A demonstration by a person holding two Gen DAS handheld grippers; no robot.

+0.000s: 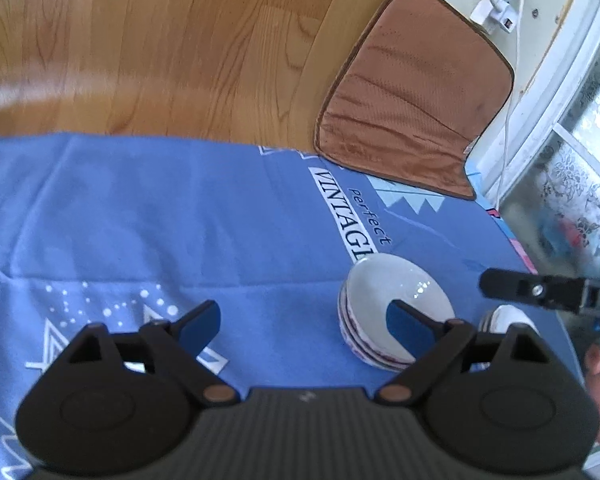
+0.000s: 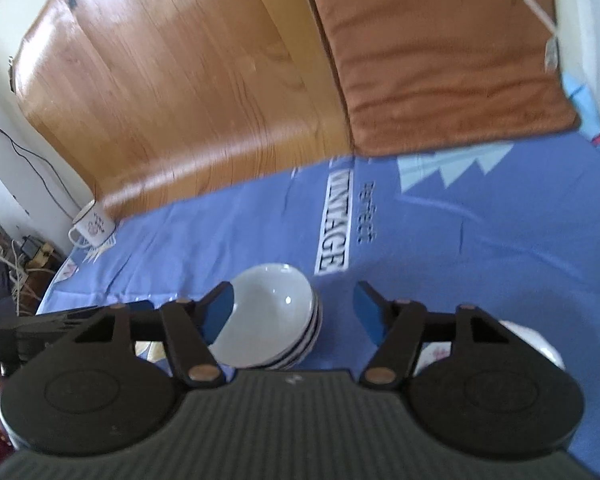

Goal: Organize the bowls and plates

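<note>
Stack of white ceramic bowls with dark rim stripes (image 1: 396,304) resting on a blue printed cloth (image 1: 160,220) spread over a wooden tabletop (image 1: 140,52), near the white "VINTAGE" lettering. Left gripper (image 1: 304,328) spread wide with blue-padded fingers (image 1: 200,330), nothing between them; right-hand pad overlapping the bowls in the picture, contact impossible to judge. Right gripper (image 2: 294,314) also released, jaws apart over bare cloth, left pad in front of the same stack (image 2: 274,316), touching or not unclear. Second white dish (image 2: 528,344) partly hidden behind the right gripper's body, beside the stack. Brown quilted square cushion (image 1: 416,92) lying past the far edge of the cloth. White enamel mug with a floral print (image 2: 92,226) standing at the cloth's far left corner.
</note>
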